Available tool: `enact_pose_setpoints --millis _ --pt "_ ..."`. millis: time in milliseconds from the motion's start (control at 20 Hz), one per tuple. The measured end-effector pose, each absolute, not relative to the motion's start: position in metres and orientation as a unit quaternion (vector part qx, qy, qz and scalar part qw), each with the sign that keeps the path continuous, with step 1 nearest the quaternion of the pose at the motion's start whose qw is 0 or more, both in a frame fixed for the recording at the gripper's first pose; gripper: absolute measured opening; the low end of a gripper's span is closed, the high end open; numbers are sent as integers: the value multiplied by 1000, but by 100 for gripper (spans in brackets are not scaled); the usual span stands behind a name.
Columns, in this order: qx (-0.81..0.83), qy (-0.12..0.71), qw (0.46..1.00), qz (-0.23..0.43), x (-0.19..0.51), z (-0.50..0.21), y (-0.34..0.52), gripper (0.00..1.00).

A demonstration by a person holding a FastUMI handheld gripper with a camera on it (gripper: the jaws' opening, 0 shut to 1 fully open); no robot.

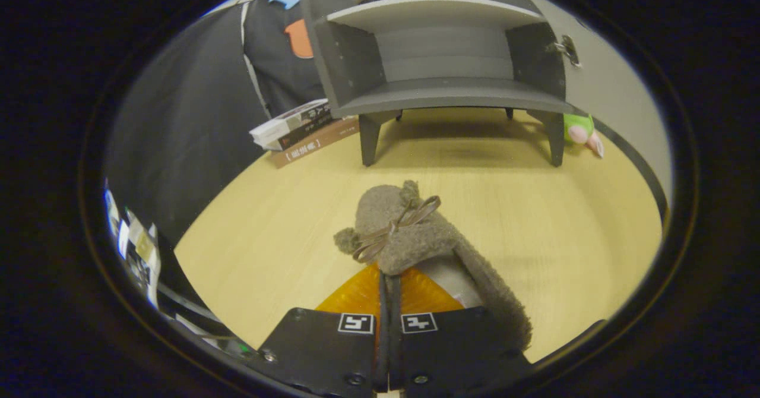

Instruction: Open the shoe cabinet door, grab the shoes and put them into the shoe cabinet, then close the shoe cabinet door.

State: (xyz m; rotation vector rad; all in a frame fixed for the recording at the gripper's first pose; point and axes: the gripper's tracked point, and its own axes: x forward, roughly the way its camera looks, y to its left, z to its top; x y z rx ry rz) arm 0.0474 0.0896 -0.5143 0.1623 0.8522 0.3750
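Right now the tool [389, 288] has its two fingers pressed almost together, pinching the edge of a fuzzy grey-brown slipper with a thin ribbon bow [409, 231], which hangs just ahead of the fingertips above the pale wooden tabletop [534, 208]. Well beyond it stands the small grey shoe cabinet on short legs [442, 65], its door [599, 71] swung open to the tool's right and its lower shelf bare. Another shoe looks to sit on the upper shelf, though I can't be sure. My worry is the thin grip: the soft plush could slip out mid-carry, or the floppy toe could snag the shelf's front edge. A stack of books [300, 130] lies beside the cabinet's left leg.
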Motion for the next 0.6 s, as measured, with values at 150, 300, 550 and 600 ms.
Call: enact_pose_setpoints --millis 150,300,550,600 --pt "96 373 910 154 62 -488 74 4" --pt "128 347 916 158 64 -442 69 4" --pt "91 272 946 154 96 -343 61 4" --pt "82 262 950 152 103 -322 61 4"
